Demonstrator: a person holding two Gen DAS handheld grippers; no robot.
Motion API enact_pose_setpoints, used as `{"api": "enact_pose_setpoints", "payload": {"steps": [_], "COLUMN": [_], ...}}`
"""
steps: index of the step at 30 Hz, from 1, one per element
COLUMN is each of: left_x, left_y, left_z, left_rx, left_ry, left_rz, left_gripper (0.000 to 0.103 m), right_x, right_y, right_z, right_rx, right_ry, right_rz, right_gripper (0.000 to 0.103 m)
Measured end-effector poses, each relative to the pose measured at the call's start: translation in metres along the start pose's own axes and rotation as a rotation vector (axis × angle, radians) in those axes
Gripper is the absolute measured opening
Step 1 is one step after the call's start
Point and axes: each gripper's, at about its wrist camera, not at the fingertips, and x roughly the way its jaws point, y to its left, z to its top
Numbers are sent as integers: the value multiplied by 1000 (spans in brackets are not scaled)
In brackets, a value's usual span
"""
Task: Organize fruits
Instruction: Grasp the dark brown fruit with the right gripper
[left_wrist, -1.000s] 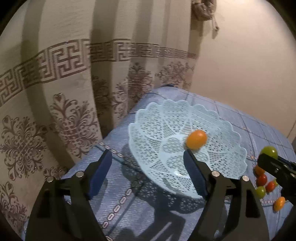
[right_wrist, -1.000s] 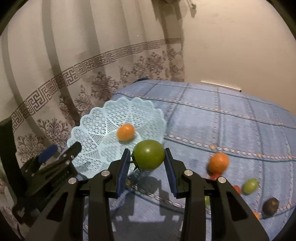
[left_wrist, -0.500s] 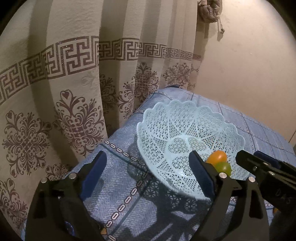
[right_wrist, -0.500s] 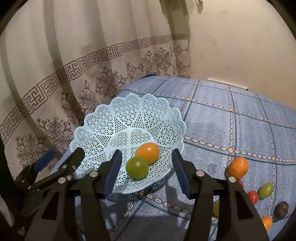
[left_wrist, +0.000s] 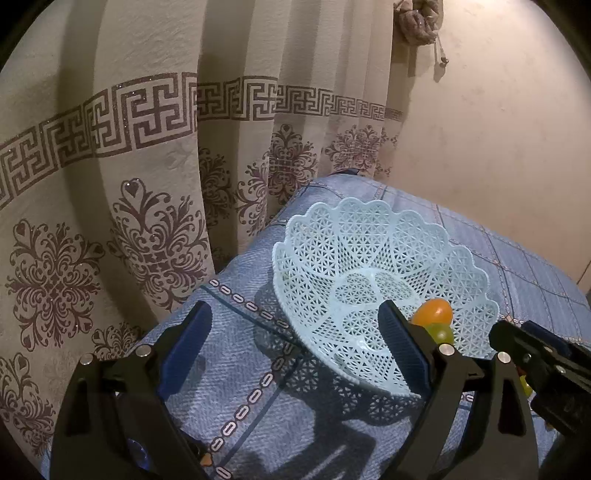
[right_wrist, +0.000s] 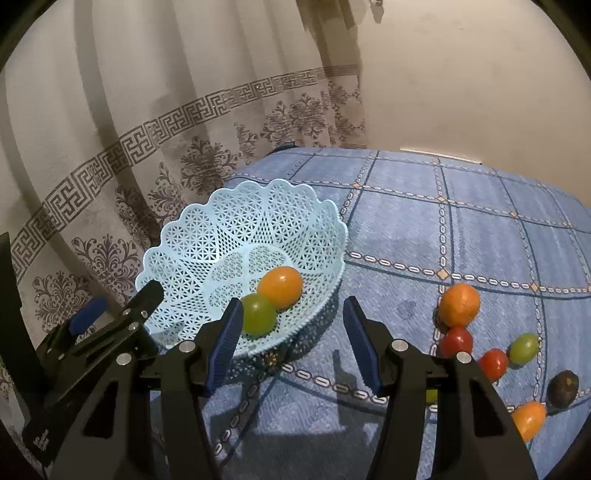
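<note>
A blue woven bedspread (right_wrist: 424, 236) with a grid of chain-patterned lines fills the lower right of the right wrist view. On it at centre left rests a pale blue lattice plastic basket (right_wrist: 229, 225). At lower right lie loose fruits: a round orange (right_wrist: 459, 304), two red tomatoes (right_wrist: 457, 340), a green tomato (right_wrist: 523, 348), a dark brown fruit (right_wrist: 563, 384) and an orange oval fruit (right_wrist: 529, 420).

Green fruit (left_wrist: 441, 333) in the basket (left_wrist: 332, 266) half hidden behind the left gripper's (left_wrist: 295, 343) right finger in the left wrist view. Small yellow-green fruit (right_wrist: 430, 396) mostly hidden behind the right gripper's (right_wrist: 293, 341) right finger. Orange fruit (right_wrist: 529, 419) partly covered low at right. Dark round fruit (right_wrist: 563, 383) too dim to identify. Curtain tie (left_wrist: 417, 18) cut off by the top edge.
</note>
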Motion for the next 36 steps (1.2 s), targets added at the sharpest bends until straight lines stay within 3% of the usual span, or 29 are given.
{"api": "enact_pose_setpoints", "payload": {"steps": [22,29,36], "left_x": [-15,-17,-18], "left_y": [-28,-41,-50], "left_z": [-13,-21,-26], "left_rx": [107,157,191], "left_ry": [-58,-57,-62], "left_rz": [-21,-41,-47], "left_gripper": [93,94,94], "right_x": [-38,-53,-67], "right_y": [-76,-117,-162], "right_z": [-27,-38,-51], "right_rx": [171,251,324], "right_ry": [-32,-41,-34], "right_rz": [-108,-186,-319], "right_gripper": [56,56,56]}}
